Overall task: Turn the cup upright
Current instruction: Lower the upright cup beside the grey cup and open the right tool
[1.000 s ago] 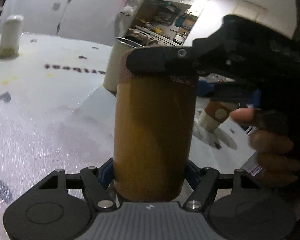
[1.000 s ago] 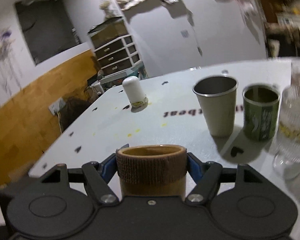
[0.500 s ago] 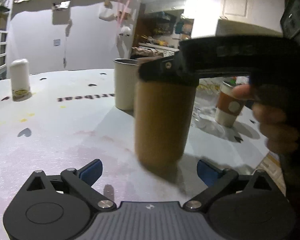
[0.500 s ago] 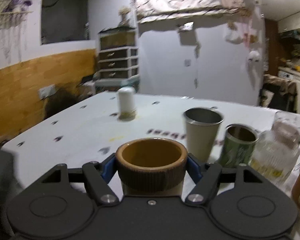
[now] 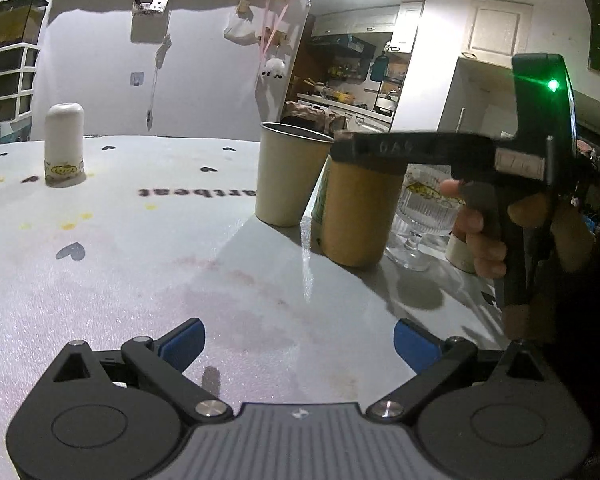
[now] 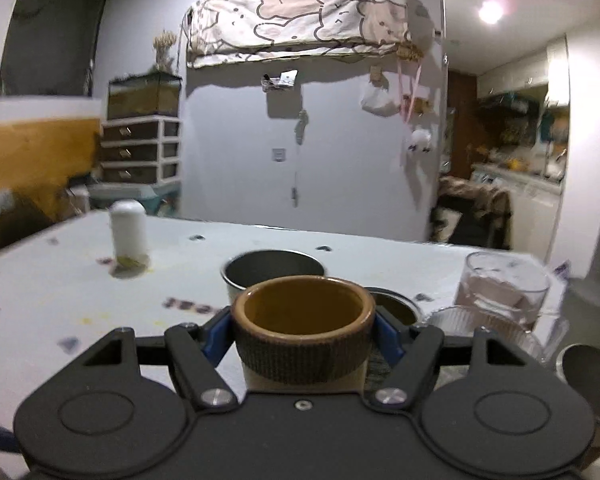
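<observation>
On white table (image 5: 148, 288), upright brown cylindrical cup (image 6: 303, 334), ribbed band, btwn right gripper (image 6: 303, 338) fingers (image 6: 216, 336)

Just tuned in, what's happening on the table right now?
The right gripper is clamped on the brown cup near its rim, holding it mouth up at the table, beside a metal cup, a green can and a glass goblet. Whether its base is resting on the surface isn't clear. The left gripper is open and holds nothing.
</observation>
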The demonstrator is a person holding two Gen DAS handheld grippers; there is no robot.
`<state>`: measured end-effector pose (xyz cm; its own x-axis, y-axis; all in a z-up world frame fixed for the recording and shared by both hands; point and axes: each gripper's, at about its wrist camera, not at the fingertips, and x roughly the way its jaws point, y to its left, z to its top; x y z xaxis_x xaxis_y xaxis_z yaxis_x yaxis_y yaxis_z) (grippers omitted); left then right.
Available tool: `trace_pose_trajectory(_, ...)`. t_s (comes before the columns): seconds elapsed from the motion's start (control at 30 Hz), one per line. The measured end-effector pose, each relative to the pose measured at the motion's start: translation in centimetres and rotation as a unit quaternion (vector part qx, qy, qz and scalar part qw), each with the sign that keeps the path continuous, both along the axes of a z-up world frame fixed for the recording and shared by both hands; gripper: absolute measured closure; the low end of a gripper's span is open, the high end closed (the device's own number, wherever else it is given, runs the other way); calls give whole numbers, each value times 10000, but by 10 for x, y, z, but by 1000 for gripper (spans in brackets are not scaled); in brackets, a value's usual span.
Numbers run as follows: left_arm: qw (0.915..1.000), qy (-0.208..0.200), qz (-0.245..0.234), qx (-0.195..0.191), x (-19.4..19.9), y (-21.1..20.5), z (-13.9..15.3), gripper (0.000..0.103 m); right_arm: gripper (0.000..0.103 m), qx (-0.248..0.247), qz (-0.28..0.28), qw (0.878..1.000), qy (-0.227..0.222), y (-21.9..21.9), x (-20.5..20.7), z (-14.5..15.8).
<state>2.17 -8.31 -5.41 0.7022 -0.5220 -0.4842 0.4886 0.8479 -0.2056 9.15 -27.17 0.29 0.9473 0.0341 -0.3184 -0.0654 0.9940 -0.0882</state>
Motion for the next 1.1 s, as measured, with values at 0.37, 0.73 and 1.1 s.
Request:
trace_pose_trajectory(0.37, 9995, -253, 126, 172, -2, -3, 7, 2, 15, 522, 88, 9986, -22, -12, -14, 12)
trace_pose_trajectory(0.73, 9953, -769, 503, 322, -3, -3, 29, 0, 12, 592, 106, 9968, -519, -9, -88, 23)
trace_pose_trajectory(1.1, 9868, -1163, 1051, 410, -12, 5, 44, 0, 4, 584, -473, 9961, -468, -26, -123, 2)
